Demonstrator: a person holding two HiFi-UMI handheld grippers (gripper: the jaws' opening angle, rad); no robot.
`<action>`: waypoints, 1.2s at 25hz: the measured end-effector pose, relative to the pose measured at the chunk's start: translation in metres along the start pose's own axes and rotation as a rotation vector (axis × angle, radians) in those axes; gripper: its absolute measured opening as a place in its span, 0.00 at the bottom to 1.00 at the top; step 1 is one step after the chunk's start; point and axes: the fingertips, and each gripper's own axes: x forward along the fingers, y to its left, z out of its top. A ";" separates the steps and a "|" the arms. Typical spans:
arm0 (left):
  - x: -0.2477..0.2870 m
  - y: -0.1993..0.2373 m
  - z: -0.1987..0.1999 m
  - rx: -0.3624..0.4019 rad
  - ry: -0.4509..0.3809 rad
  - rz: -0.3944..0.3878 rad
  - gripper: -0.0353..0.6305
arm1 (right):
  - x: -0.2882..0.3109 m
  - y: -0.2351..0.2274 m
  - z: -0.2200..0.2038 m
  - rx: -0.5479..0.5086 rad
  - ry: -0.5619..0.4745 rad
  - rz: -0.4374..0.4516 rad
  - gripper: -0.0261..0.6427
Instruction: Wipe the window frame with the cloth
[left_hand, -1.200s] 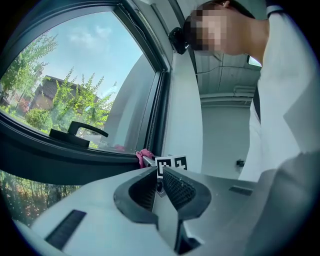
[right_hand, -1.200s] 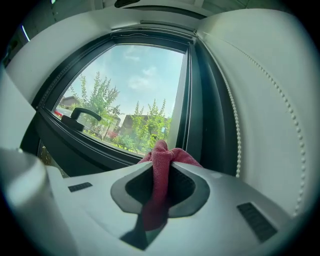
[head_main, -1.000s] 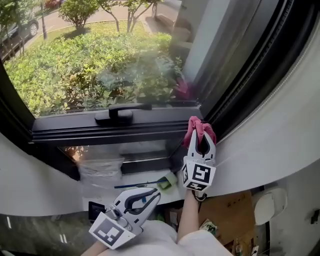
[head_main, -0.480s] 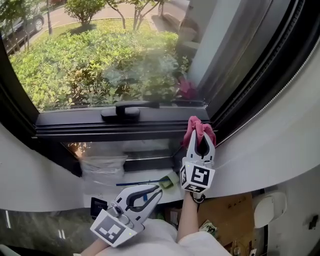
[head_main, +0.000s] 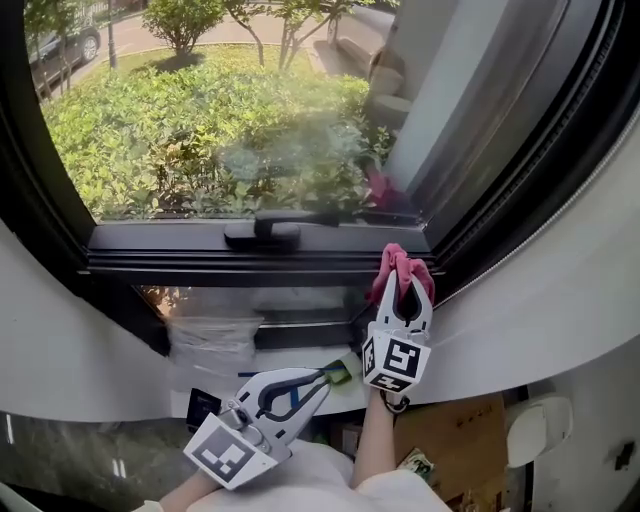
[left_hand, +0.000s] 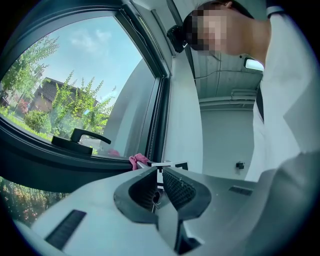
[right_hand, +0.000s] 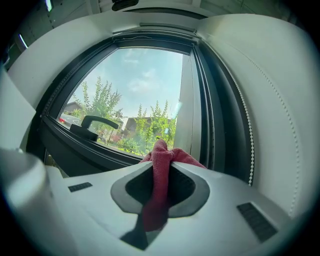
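Note:
A pink cloth (head_main: 401, 264) is bunched against the lower right corner of the dark window frame (head_main: 250, 262). My right gripper (head_main: 403, 276) is shut on it, pointing up at the frame. In the right gripper view the cloth (right_hand: 161, 165) fills the gap between the jaws of the right gripper (right_hand: 162, 161), with the window frame (right_hand: 107, 155) just beyond. My left gripper (head_main: 322, 379) hangs low by the person's lap, shut and holding nothing. In the left gripper view the left gripper (left_hand: 159, 173) has its jaws together, and the cloth (left_hand: 136, 160) shows far ahead.
A black window handle (head_main: 270, 229) lies on the bottom rail, left of the cloth. Below the sill are a clear plastic bag (head_main: 211, 335), a green-tipped tool (head_main: 337, 372) and a cardboard box (head_main: 452, 440). A beaded cord (right_hand: 250, 150) runs down the right side.
The head view has shifted, so the window handle sits farther right and lower in the picture. The right gripper stays at the frame's corner with the cloth. The left gripper has barely moved.

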 end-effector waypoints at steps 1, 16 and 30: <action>0.000 0.000 0.001 0.002 -0.003 -0.004 0.12 | 0.000 0.001 0.001 0.002 0.000 -0.001 0.12; -0.017 0.024 -0.005 -0.035 0.019 0.019 0.12 | -0.001 0.023 0.007 -0.005 0.002 -0.022 0.12; -0.019 0.033 -0.011 -0.055 0.035 0.032 0.12 | -0.002 0.031 0.009 -0.018 -0.002 -0.015 0.12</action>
